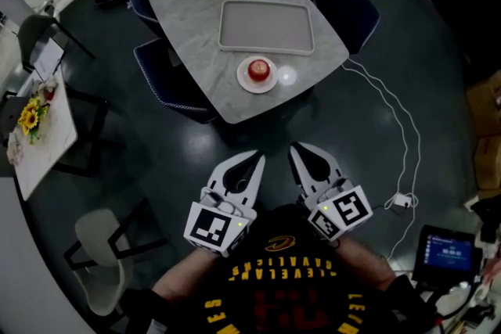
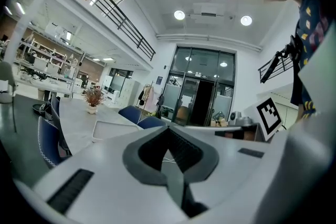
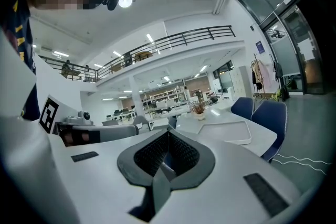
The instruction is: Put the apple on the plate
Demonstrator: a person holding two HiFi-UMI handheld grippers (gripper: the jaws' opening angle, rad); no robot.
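The task looks done: the apple (image 1: 258, 70) sits in the middle of the plate (image 1: 245, 84), near the table's (image 1: 188, 27) edge closest to the person, and nothing seems left except perhaps to stand by. Both tools are well apart from the table, held close to the person's body over the dark floor. The left gripper (image 1: 257, 159) has its jaws together with nothing between them, and its own view shows the dark ribbed pads meeting at the tip. The right gripper (image 1: 296, 149) is closed and empty in the same way. The apple is round, red and smooth, with a small bright glint on top. The plate is a white, shallow disc, probably ceramic, though the picture is too small to be sure. Just beside it on the right lies a small bright round spot (image 1: 287, 76), which I cannot identify. The table is a rounded slab with a pale grey, marble-like surface. A light rectangular tray (image 1: 266, 27) with rounded corners and a raised rim lies empty behind the plate. The grippers are matte white plastic shells with black textured pads inside.
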